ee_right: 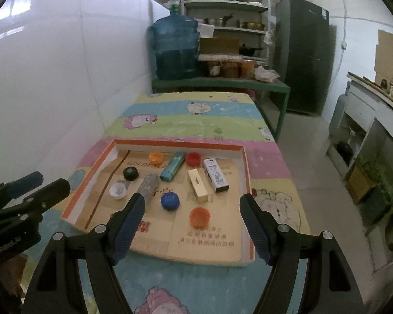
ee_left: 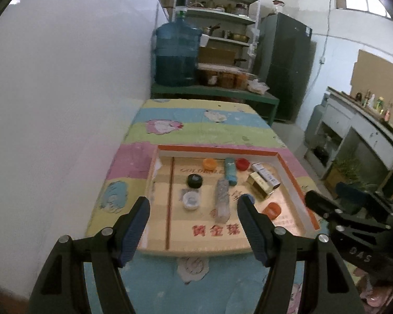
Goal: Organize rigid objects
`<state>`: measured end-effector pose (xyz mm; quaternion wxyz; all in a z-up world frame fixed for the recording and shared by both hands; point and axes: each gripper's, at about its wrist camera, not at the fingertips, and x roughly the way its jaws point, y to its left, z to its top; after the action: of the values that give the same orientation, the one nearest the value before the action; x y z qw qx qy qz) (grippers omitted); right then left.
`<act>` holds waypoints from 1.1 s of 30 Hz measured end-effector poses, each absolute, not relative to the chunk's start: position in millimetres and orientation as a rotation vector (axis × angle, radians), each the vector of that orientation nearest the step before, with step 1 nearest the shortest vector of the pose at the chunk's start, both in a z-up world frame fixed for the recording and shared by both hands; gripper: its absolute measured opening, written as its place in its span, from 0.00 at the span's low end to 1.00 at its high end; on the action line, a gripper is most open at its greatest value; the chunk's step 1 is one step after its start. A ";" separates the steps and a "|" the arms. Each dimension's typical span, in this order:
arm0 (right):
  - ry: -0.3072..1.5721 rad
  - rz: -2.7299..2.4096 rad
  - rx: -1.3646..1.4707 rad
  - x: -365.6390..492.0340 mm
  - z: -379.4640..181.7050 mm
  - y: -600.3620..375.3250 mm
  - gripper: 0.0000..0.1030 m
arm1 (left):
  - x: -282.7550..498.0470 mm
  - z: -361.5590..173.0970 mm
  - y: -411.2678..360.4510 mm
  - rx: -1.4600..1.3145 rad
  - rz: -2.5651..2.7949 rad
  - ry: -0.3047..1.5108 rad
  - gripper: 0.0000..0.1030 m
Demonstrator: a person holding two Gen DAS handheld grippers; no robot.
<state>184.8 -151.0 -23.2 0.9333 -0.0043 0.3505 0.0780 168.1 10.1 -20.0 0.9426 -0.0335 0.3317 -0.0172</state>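
blue cap (ee_right: 169,201) | between spread right gripper (ee_right: 192,200) tips | untouched

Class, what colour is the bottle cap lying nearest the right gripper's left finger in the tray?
Blue. The cap shows best in the right wrist view.

Six caps (ee_right: 170,200), two tubes (ee_right: 172,167), two boxes (ee_right: 215,174).

right gripper (ee_right: 192,202) spread wide, empty, above cardboard tray (ee_right: 245,167). blue cap (ee_right: 169,201) near tray centre, orange cap (ee_right: 199,217) toward its near edge, gold box (ee_right: 198,185) right of centre.
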 end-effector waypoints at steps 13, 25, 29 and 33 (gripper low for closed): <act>0.662 0.124 -0.008 107.5 1.5 -148.6 0.74 | 91.1 7.0 7.1 -0.058 0.069 0.564 0.67; 0.636 0.064 -0.026 43.3 18.8 -143.0 0.74 | 42.9 16.4 -1.5 -0.069 -0.027 0.598 0.64; 0.621 0.056 -0.034 25.4 22.3 -139.1 0.74 | 27.9 16.6 -0.8 -0.050 -0.004 0.607 0.64; 0.613 0.052 -0.043 14.4 25.4 -135.4 0.74 | 16.5 17.0 -0.8 -0.045 -0.007 0.611 0.64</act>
<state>14.4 -135.4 25.4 0.9528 -0.0210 0.3019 0.0254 16.5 -0.8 17.0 0.9535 -0.0220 0.3007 -0.0036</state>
